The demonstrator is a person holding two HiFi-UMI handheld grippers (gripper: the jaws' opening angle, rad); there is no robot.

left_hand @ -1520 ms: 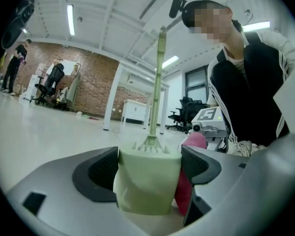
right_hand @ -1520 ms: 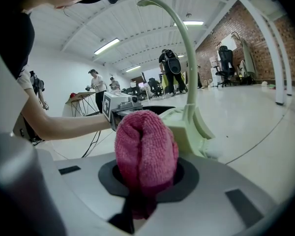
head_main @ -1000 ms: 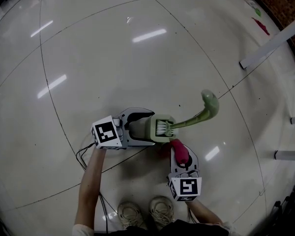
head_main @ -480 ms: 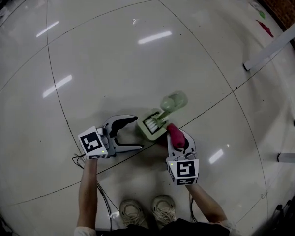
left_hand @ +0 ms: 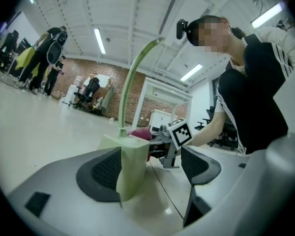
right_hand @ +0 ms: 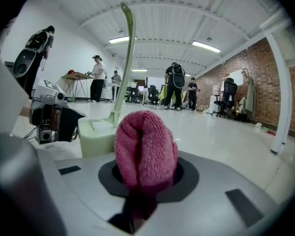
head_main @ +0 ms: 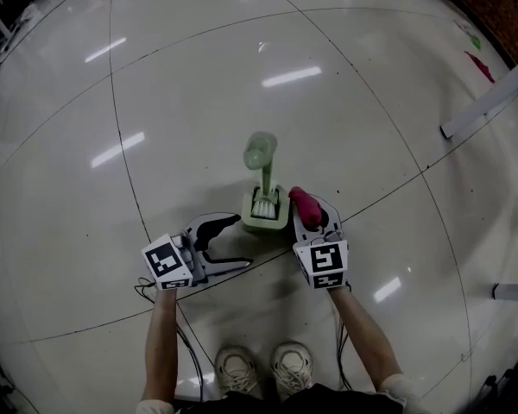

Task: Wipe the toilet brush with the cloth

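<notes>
Head view dim, with strong fisheye curvature at its edges; ceiling strip lights (left_hand: 99, 40) glare as streaks on the glossy floor (head_main: 198, 102) around the toilet brush (head_main: 265, 179). Gripper views brighter.

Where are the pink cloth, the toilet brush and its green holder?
pink cloth (right_hand: 145, 149): right gripper view, middle of the bunched fold.
toilet brush (head_main: 265, 178): head view, on its handle.
green holder (left_hand: 132, 168): left gripper view, on its front wall.
</notes>
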